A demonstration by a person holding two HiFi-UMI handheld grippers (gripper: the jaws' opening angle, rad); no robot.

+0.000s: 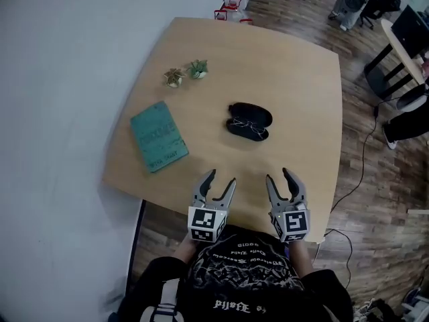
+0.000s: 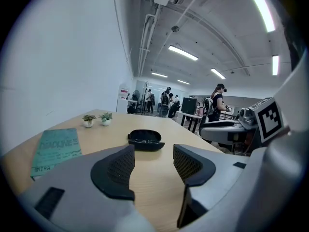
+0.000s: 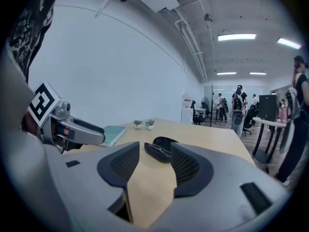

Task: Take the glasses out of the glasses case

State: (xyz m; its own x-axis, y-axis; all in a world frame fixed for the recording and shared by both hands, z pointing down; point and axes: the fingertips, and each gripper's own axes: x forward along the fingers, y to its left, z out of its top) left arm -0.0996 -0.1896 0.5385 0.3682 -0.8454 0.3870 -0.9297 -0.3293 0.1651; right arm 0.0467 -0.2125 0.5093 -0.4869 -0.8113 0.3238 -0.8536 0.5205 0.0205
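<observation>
Hovering over the near worktop (image 1: 301,92) edge, left hand-held gripper (image 1: 222,178) and right hand-held gripper (image 1: 278,174) both gape wide, empty. Open glasses case (image 1: 258,115) with glasses (image 1: 247,125) inside lies ahead of them.

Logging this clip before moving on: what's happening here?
A person holds the left gripper and right gripper open and empty over the near edge of the table. The glasses case lies open mid-table with the glasses inside, untouched. A teal book and two small plants sit to its left.

Bare table (image 1: 249,165) up to glasses case (image 1: 249,121)
</observation>
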